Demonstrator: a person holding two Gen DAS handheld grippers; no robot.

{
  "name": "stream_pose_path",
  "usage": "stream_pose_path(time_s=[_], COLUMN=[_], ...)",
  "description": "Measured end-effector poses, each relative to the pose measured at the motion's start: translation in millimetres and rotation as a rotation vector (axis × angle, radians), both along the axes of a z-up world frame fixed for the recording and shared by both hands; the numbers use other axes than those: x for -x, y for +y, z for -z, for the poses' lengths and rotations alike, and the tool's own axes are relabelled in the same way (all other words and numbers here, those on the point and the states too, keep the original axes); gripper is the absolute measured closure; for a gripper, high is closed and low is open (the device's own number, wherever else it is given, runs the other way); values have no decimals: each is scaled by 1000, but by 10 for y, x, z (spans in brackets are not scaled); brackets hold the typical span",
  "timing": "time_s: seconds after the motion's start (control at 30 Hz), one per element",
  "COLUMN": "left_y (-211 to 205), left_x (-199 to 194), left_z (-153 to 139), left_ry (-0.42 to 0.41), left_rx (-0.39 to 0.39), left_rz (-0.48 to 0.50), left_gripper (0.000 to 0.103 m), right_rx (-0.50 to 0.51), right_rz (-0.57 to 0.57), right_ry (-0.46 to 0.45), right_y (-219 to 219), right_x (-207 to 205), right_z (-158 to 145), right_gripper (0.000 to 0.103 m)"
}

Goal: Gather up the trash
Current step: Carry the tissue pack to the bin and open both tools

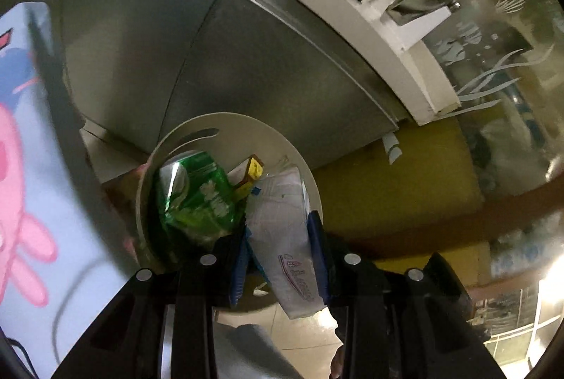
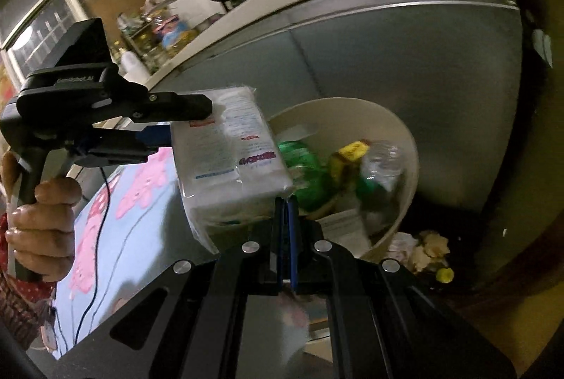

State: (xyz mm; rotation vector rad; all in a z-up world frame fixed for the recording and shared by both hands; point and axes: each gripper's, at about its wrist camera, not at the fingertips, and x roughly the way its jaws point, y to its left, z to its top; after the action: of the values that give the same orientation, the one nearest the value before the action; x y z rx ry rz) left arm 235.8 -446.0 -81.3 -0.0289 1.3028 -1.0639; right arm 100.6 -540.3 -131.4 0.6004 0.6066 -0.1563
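1. Left gripper (image 1: 278, 248) clamps a white tissue pack (image 1: 282, 238) between its blue pads
2. Right gripper (image 2: 286, 238) is clenched on that pack's plastic corner at its 12 o'clock
3. Cream trash bin (image 2: 405, 146) at 1 o'clock of the right gripper holds a green wrapper (image 2: 306, 167) and a clear bottle (image 2: 380, 164)
4. Crumpled scraps (image 2: 428, 248) lie on the floor at the bin's 5 o'clock

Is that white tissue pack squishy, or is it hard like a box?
Probably squishy. The tissue pack sits in thin, shiny plastic film that wrinkles at the corners, so it should dent and could be a bit slippery. It likely weighs little: the left hand-held gripper holds it out by one end, near the bin, without obvious sagging.
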Motion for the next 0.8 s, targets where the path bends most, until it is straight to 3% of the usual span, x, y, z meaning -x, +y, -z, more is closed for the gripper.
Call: stream_pose_path(time_s=[0.1,0.17,0.2,0.27,0.3,0.37,0.57,0.8], left_y=[-145,-211,-220,-206,-186,-106,207,677], left_x=[-42,-80,-99,-122,-128,-151,-27,369], left_z=[90,157,193,251,271,279,57,-189], left_ry=[-5,-34,-49,-83,-96,-105,-205,-454], left_rx=[-20,-66,-88,-119,-136,-148,-122,-184], left_rz=[-6,-29,-41,-60,-70,-97,-129,-158], left_gripper=[68,54,41,38,38,38,38,31], right_rx=[9,36,53,106,112,114,114,61], right_rz=[23,39,46,68,69,94,113,146], right_ry=[22,36,44,89,105,100,52,20], right_y=[-107,-137,-136,-120,-102,-117,-11,237], right_x=[-37,-67,-79,-147,-155,-131,47,205], right_z=[82,94,85,111,112,130,40,-104], right_gripper=[101,101,99,92,72,51,51,51])
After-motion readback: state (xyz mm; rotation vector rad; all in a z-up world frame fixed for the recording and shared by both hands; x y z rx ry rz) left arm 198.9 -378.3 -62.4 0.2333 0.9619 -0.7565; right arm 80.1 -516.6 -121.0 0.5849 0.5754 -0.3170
